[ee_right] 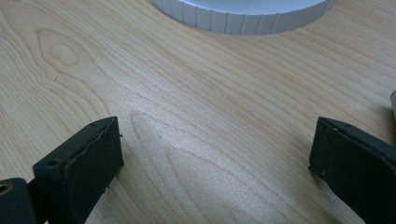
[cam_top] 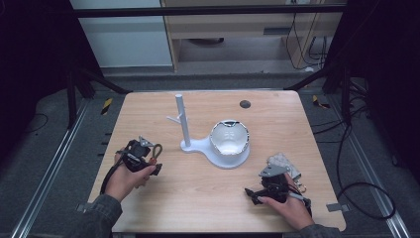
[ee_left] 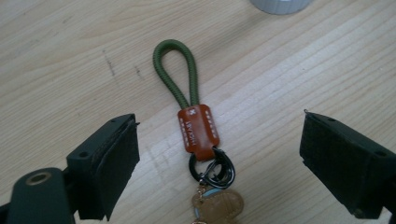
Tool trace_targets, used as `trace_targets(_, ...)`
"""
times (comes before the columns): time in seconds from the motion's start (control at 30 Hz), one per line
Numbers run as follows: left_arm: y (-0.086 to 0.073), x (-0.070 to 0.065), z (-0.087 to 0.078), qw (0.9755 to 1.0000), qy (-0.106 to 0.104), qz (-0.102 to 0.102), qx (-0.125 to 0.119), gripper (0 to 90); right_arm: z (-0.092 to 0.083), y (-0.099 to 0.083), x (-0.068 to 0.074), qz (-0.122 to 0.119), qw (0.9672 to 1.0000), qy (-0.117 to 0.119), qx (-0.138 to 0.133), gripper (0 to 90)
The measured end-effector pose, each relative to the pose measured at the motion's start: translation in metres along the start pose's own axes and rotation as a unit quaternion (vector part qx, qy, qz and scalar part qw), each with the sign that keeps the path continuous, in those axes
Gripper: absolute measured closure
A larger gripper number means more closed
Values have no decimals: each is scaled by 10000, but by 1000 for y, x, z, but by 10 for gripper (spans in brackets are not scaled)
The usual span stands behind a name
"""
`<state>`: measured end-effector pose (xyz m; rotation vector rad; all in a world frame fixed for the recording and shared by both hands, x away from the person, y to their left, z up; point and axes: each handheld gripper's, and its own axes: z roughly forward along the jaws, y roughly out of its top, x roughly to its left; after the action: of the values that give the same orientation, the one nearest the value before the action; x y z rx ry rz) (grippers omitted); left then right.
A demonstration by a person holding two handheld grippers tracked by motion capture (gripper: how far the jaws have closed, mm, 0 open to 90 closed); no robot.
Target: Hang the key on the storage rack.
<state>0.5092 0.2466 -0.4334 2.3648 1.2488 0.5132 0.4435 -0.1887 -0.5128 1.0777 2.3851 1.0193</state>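
Note:
A keychain (ee_left: pixel 198 133) lies flat on the wooden table: a green cord loop, a brown leather tab, a black clasp ring and a brass-coloured charm. My left gripper (ee_left: pixel 219 123) hovers over it with its jaws wide apart, one on each side, and neither pad touches it. In the high view the green loop (cam_top: pixel 157 150) shows just past the left gripper (cam_top: pixel 151 157) at the table's left. My right gripper (cam_top: pixel 260 184) sits near the front right. It stands open in its own view (ee_right: pixel 215 135), with bare wood between its jaws.
A white stand has a thin upright post (cam_top: pixel 182 119) with a small side branch, and a flat base (cam_top: pixel 218 157) carrying a shiny white bowl (cam_top: pixel 228 138). Its ribbed rim (ee_right: pixel 243 18) lies ahead of the right gripper. A crumpled pale object (cam_top: pixel 283 161) lies beside the right hand.

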Motion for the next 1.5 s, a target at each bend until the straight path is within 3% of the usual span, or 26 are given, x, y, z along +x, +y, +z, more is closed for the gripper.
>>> trace_targets(0.17, 8, 12, -5, 9993, -170, -200, 249, 225, 0, 0, 0, 1, 10000, 0, 0, 26)
trace_targets(0.3, 13, 16, -4, 9988, -156, -142, 451, 288, 0, 0, 0, 1, 10000, 0, 0, 26)
trace_targets(0.5, 16, 20, 12, 9956, -205, -218, 885, 368, 0, 0, 0, 1, 10000, -1, 0, 26)
trace_targets(0.57, 16, 21, 16, 9950, -302, -312, 898, 388, 0, 0, 0, 6, 10000, 0, 1, 26)
trace_targets(1.07, 12, 23, 40, 9912, -461, -561, 1110, 506, 0, 0, 0, 1, 10000, 3, -3, 26)
trace_targets(1.5, 12, 24, 46, 9905, -446, -689, 1101, 556, 0, 0, 0, 0, 10000, 3, -4, 26)
